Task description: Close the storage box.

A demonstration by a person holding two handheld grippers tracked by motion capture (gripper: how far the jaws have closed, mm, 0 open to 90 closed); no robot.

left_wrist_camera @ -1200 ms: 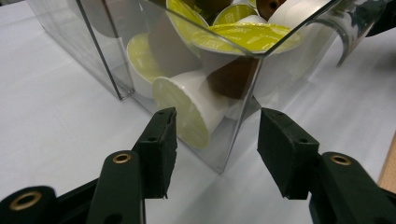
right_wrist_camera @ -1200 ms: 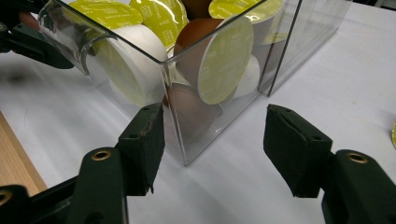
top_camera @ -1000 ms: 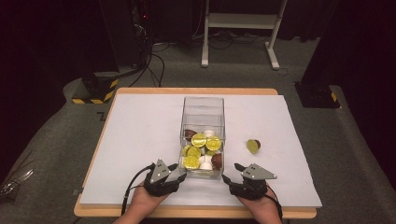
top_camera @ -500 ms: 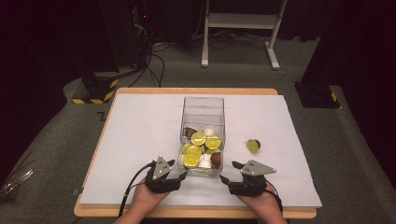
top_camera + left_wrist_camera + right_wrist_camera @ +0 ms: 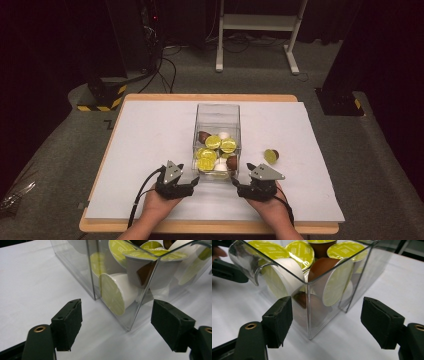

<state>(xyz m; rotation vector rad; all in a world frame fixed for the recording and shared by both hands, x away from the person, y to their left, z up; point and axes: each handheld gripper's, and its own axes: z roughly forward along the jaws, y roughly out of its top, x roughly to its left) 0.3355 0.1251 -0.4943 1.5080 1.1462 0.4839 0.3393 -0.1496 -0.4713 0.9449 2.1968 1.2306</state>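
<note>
A clear plastic box (image 5: 218, 114), square and sharp-cornered, stands mid-desk (image 5: 150, 130) on the white sheet, loaded with coffee capsules (image 5: 213, 142): lime-foil lids, brown and white cups, tumbled every way. One stray capsule (image 5: 271, 155) lies to its right, apart. The left tongs (image 5: 194, 181) and right tongs (image 5: 235, 183) flank the box's near corners; both have just been opening and stand apart, padded black faces off the glossy walls.
</note>
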